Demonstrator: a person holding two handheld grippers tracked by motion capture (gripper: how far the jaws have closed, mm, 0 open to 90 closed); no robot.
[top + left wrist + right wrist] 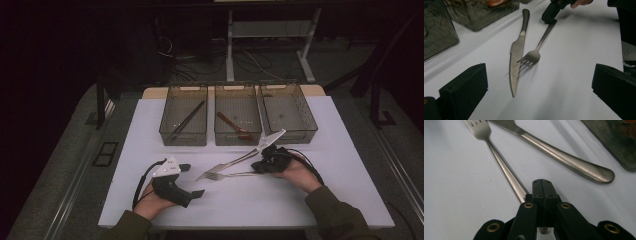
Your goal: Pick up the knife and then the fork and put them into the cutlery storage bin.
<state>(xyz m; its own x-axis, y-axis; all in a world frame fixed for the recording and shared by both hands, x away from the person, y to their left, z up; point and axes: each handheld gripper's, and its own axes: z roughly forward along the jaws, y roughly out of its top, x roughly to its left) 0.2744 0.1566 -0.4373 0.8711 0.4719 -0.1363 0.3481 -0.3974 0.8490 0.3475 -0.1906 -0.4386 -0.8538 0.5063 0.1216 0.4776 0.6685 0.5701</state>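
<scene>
Both right gripper [543, 185] jaws pressed together over fork [499, 161] handle; left gripper [539, 85] wide open.

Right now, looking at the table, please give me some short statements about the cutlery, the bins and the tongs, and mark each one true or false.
1. The right tongs are shut at the fork handle's end. True.
2. The left tongs hold the knife. False: their jaws stand open with nothing between them, and the knife lies on the table.
3. The middle bin holds a brown spoon. True.
4. The right bin holds chopsticks. False: they lie in the left bin.
5. The fork's tines lie close beside the knife's blade. True.
</scene>
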